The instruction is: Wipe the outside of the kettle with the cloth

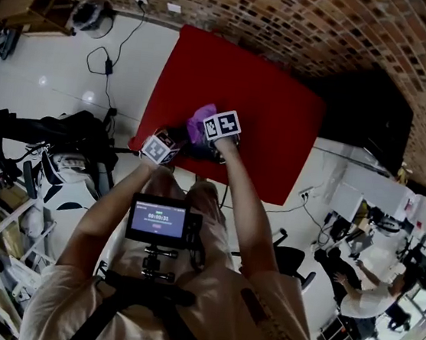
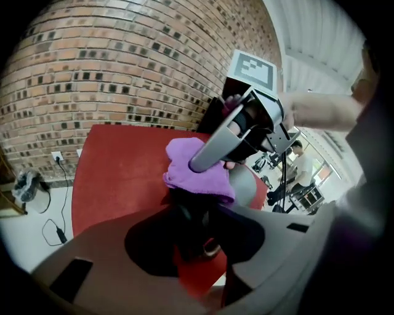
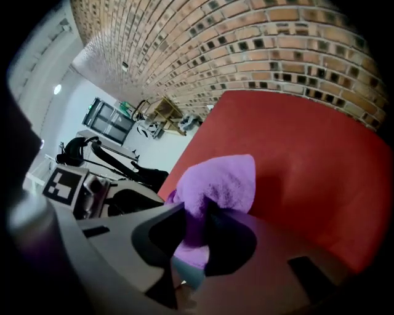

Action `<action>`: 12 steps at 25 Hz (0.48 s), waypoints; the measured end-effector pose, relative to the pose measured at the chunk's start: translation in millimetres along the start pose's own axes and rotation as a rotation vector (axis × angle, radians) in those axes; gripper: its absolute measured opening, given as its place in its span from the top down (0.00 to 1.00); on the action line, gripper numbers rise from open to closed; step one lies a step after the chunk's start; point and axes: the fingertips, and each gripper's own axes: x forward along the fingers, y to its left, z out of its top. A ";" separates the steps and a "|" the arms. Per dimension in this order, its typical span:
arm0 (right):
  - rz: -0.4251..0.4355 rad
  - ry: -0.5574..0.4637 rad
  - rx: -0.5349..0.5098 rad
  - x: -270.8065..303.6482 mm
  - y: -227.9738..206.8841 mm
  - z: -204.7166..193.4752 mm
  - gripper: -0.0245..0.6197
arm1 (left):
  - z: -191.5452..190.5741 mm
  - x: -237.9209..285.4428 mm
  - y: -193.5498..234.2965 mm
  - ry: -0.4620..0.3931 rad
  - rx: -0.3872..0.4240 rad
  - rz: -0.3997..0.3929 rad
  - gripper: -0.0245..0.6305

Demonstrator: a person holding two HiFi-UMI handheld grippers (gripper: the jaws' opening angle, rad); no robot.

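left hand-held gripper: clamped | right hand-held gripper: clamped | both tilted down

A red table stands beside a brick wall, a cable trailing nearby.

Purple cloth abv red tbl.

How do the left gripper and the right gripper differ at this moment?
The right gripper is shut on the purple cloth, while the left gripper grips a dark part of the kettle. In the head view the right gripper sits farther onto the red table; the left gripper is nearer its edge. Both point downward and meet at the kettle.
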 end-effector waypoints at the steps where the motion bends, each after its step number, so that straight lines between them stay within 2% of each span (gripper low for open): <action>1: 0.007 0.000 0.010 -0.3 -3.5 0.1 0.82 | -2.8 3.8 0.0 0.016 0.014 0.018 0.75; 3: 0.005 -0.003 0.045 -8.1 -17.1 -3.2 0.82 | -3.6 7.1 1.0 0.029 0.017 0.046 0.75; 6: -0.052 -0.009 0.101 -27.2 -58.0 -21.6 0.82 | -3.5 7.7 4.9 0.036 0.009 0.073 0.75; 8: -0.092 -0.012 0.162 -41.5 -92.1 -46.6 0.82 | -4.6 8.0 6.1 0.037 -0.005 0.078 0.75; 12: -0.186 0.018 0.269 -66.8 -156.5 -112.9 0.82 | 1.4 6.9 7.8 -0.002 -0.094 0.057 0.76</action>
